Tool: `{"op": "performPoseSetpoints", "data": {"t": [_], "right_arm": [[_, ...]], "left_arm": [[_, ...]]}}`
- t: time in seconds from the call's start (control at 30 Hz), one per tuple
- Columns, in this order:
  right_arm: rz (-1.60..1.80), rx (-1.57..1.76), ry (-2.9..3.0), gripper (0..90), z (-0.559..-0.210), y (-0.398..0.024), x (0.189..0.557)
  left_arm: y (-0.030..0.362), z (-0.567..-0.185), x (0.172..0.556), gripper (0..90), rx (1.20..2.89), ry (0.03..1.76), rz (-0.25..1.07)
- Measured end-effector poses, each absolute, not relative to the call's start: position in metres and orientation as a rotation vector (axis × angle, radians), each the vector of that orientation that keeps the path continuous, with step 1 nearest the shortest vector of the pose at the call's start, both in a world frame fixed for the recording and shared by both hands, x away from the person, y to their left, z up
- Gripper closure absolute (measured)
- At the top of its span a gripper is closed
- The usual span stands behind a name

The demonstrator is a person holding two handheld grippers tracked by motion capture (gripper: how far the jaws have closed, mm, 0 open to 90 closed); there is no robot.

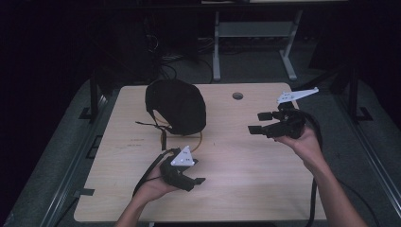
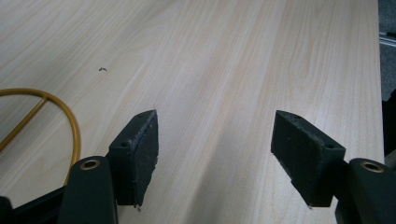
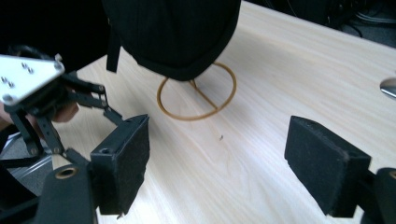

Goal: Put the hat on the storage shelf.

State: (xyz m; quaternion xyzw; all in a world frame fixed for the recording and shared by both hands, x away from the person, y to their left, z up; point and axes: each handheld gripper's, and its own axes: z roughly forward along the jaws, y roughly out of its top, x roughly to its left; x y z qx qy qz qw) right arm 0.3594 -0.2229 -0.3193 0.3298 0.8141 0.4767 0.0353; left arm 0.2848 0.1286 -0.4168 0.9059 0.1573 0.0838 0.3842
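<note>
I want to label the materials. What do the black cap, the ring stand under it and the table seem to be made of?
Black cap: likely matte woven fabric, no shine, a strap hanging down.
Ring stand: thin bent rod, brass-coloured; probably metal wire, possibly coated.
Table: pale wood-grain top, smooth; could be laminate rather than solid wood.

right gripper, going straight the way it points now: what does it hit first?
Likely the black cap on its gold wire stand, seen ahead between the right gripper's open jaws. The line may dip to the table first; depth is unclear.
</note>
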Motion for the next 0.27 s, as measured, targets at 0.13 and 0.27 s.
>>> {"op": "performPoseSetpoints", "data": {"t": [0.13,0.27], "right_arm": [[1.454,1.028,2.502,21.5,-0.328,-0.229,0.351],[1.449,1.051,2.504,20.9,-0.343,-0.238,0.34]], "left_arm": [[0.129,-0.417,0.285,32.1,2.308,0.401,0.213],[0.129,-0.417,0.285,32.1,2.299,0.401,0.212]]}}
